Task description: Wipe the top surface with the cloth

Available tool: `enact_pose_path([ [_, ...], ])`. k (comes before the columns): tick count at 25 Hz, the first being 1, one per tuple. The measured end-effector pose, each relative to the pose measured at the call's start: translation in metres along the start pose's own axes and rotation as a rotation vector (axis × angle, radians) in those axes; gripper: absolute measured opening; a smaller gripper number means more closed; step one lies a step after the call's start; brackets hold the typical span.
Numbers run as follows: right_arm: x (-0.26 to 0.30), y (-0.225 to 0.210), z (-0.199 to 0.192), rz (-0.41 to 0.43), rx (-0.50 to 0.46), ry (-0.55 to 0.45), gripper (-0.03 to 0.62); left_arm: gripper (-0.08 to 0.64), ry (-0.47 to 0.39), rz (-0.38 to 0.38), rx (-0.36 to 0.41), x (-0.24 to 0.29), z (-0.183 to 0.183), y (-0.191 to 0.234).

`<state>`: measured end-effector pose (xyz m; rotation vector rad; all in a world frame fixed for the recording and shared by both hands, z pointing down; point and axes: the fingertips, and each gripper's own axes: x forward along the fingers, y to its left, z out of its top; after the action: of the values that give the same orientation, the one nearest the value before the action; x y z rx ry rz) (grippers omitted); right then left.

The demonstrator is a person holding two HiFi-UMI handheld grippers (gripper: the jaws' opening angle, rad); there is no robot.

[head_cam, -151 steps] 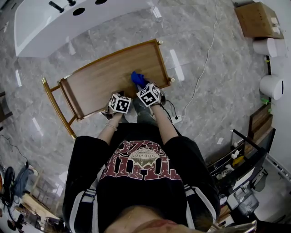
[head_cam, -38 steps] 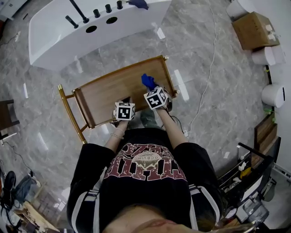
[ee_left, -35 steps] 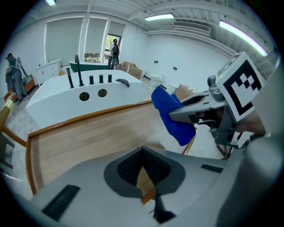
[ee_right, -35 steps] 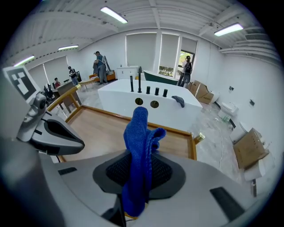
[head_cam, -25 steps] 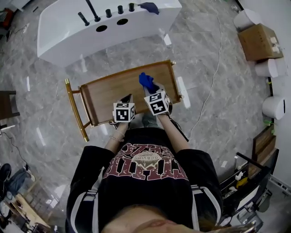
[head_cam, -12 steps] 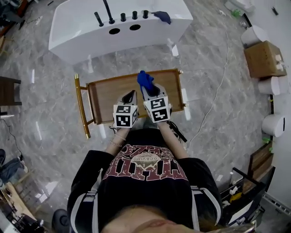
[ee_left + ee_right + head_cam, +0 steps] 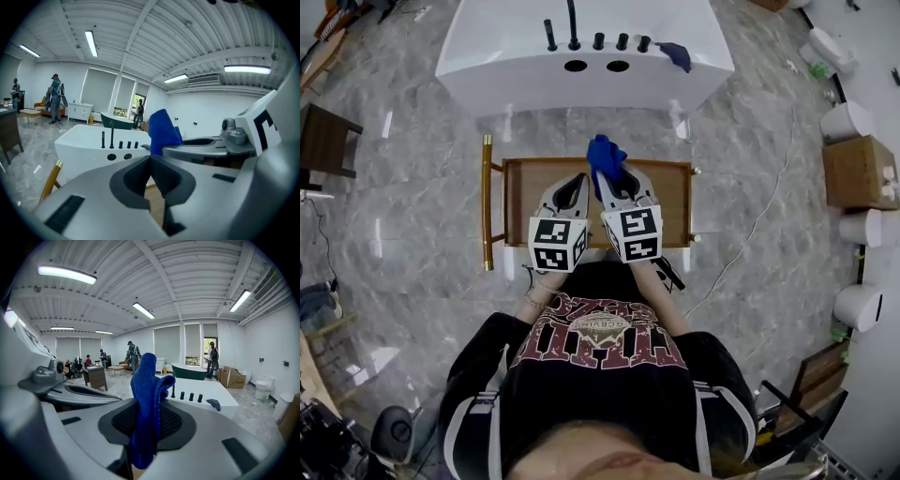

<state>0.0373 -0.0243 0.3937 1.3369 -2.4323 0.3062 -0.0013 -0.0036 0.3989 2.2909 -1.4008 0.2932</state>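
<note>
A wooden-topped cart [image 7: 671, 193] with a gold frame stands in front of me on the marble floor. Both grippers are raised side by side above its top, pointing level across the room. My right gripper [image 7: 609, 178] is shut on a blue cloth [image 7: 604, 155], which stands up out of the jaws, bunched; the right gripper view shows the cloth [image 7: 148, 390] clamped between the dark pads. My left gripper [image 7: 577, 180] is shut with nothing in it; its pads meet in the left gripper view [image 7: 151, 159], and the cloth [image 7: 164, 130] shows just to their right.
A white freestanding bathtub [image 7: 581, 47] with black taps stands just beyond the cart, a small dark rag [image 7: 678, 54] on its rim. A cardboard box [image 7: 858, 169] and white fixtures line the right wall. A dark table [image 7: 323, 136] is at left. A cable [image 7: 759, 216] crosses the floor.
Both grippers have lifted off the cart top toward the camera, the right one carrying the blue cloth up. The cart now sits square in view with the bathtub behind it.
</note>
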Motion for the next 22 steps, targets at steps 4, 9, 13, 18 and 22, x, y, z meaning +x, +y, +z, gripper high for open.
enact_pose_path([
  [4, -0.003, 0.011, 0.023, 0.025, -0.014, -0.061, 0.101, 0.049, -0.065, 0.018, 0.018, -0.014, 0.023, 0.008],
  [9, -0.013, 0.015, 0.039, 0.043, 0.003, -0.096, 0.101, 0.049, -0.132, 0.036, 0.05, -0.031, 0.046, 0.011],
  [13, -0.02, 0.02, 0.049, 0.066, 0.027, -0.128, 0.101, 0.049, -0.164, 0.022, 0.043, -0.039, 0.058, 0.01],
  [18, -0.027, 0.025, 0.059, 0.081, 0.039, -0.166, 0.101, 0.049, -0.185, -0.004, 0.102, -0.046, 0.068, 0.003],
  [22, -0.035, 0.026, 0.067, 0.082, 0.046, -0.191, 0.101, 0.049, -0.205, -0.019, 0.099, -0.053, 0.076, 0.002],
])
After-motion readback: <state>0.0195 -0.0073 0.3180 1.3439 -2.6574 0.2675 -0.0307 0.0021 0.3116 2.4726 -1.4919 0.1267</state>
